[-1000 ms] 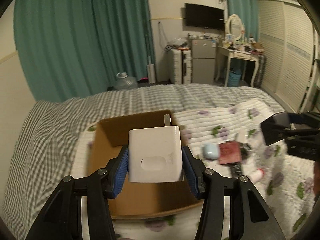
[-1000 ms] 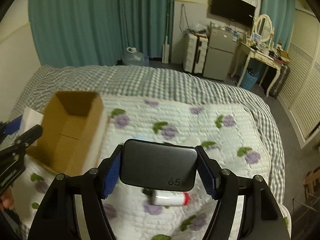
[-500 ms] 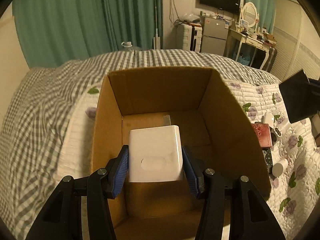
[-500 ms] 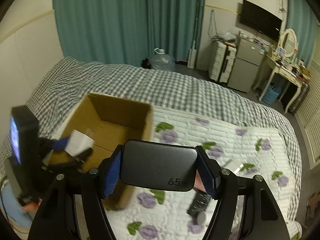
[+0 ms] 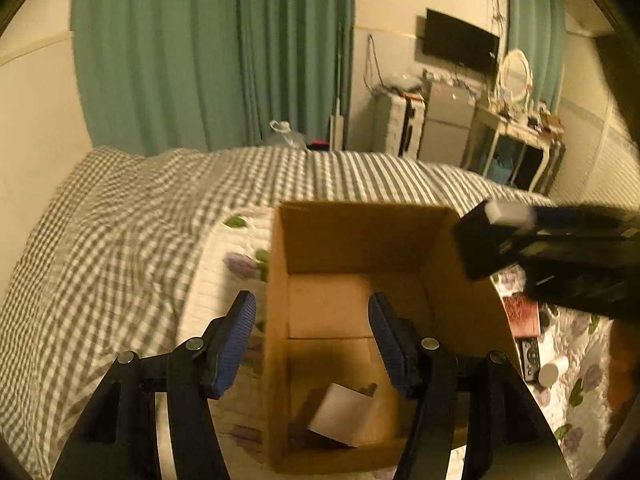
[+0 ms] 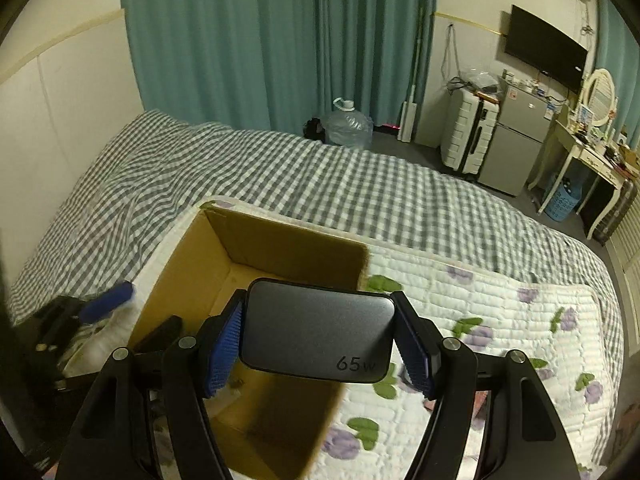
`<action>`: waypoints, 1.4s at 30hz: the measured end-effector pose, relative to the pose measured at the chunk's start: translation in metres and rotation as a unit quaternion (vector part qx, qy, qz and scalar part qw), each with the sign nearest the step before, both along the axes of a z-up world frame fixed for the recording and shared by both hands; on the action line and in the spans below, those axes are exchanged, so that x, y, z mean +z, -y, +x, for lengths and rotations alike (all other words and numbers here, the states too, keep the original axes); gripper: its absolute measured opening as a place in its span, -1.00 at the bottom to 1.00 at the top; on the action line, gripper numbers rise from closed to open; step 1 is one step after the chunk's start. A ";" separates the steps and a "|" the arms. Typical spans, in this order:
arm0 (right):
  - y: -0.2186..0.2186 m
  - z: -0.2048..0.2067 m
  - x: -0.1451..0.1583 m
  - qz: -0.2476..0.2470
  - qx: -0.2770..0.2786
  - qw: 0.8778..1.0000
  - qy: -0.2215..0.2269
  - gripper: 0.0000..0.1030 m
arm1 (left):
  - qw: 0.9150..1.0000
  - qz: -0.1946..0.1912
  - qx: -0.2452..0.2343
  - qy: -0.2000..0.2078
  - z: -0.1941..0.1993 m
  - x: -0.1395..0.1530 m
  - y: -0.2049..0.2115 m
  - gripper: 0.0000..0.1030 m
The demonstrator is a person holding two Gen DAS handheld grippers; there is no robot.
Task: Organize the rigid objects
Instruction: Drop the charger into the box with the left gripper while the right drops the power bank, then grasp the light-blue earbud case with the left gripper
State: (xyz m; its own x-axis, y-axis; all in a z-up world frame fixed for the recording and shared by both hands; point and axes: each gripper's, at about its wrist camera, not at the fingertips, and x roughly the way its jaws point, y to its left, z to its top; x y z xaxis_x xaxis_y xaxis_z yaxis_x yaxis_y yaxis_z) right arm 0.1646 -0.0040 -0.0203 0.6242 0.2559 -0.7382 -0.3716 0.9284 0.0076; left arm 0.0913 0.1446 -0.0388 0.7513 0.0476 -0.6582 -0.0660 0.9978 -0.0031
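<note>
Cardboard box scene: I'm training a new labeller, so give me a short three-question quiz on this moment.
1. True or false: the white charger lies inside the cardboard box.
2. What does the right gripper hold? A) remote B) dark grey charger C) bottle
3. Fill in: the left gripper is ____, with nothing between its pads.

Key: 1 true; 2 B; 3 open.
</note>
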 end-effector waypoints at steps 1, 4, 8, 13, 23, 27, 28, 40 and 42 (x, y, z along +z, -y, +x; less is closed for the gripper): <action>-0.008 0.004 -0.005 -0.003 0.005 1.000 -0.005 0.35 | 1.000 -0.001 0.004 0.002 0.000 0.002 -0.003 0.20; -0.028 0.016 -0.026 -0.020 0.017 1.000 -0.017 0.35 | 1.000 -0.004 0.019 0.002 0.000 0.000 -0.014 0.20; -0.043 0.031 -0.056 -0.028 0.012 0.999 -0.043 0.35 | 1.000 -0.003 0.026 -0.007 0.003 -0.007 -0.021 0.20; -0.046 0.044 -0.082 -0.032 0.002 0.997 -0.071 0.36 | 1.000 -0.003 0.026 -0.012 0.004 -0.012 -0.023 0.20; -0.017 0.031 -0.044 -0.003 -0.019 0.999 -0.039 0.67 | 1.000 0.008 0.026 0.001 -0.007 -0.003 -0.016 0.21; 0.030 0.013 -0.013 0.008 -0.043 0.999 -0.016 0.72 | 1.000 0.022 0.015 0.004 -0.010 0.005 0.010 0.29; 0.044 0.007 -0.006 0.006 -0.050 0.999 -0.009 0.73 | 1.000 0.026 0.009 0.004 -0.011 0.007 0.018 0.29; 0.192 -0.046 0.023 -0.013 -0.121 0.992 0.023 0.85 | 0.998 0.023 -0.066 0.000 -0.024 0.028 0.143 0.32; 0.214 -0.049 0.016 -0.005 -0.133 0.991 0.016 0.85 | 0.996 0.024 -0.082 -0.010 -0.020 0.025 0.168 0.32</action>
State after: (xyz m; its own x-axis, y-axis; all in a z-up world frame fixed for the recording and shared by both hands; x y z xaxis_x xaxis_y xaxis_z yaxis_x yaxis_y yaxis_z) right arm 0.1154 -0.2183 -0.0048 0.6917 0.0717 -0.7186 -0.1129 0.9936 -0.0095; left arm 0.0709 -0.0231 -0.0136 0.7383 -0.0428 -0.6732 0.0980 0.9942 0.0443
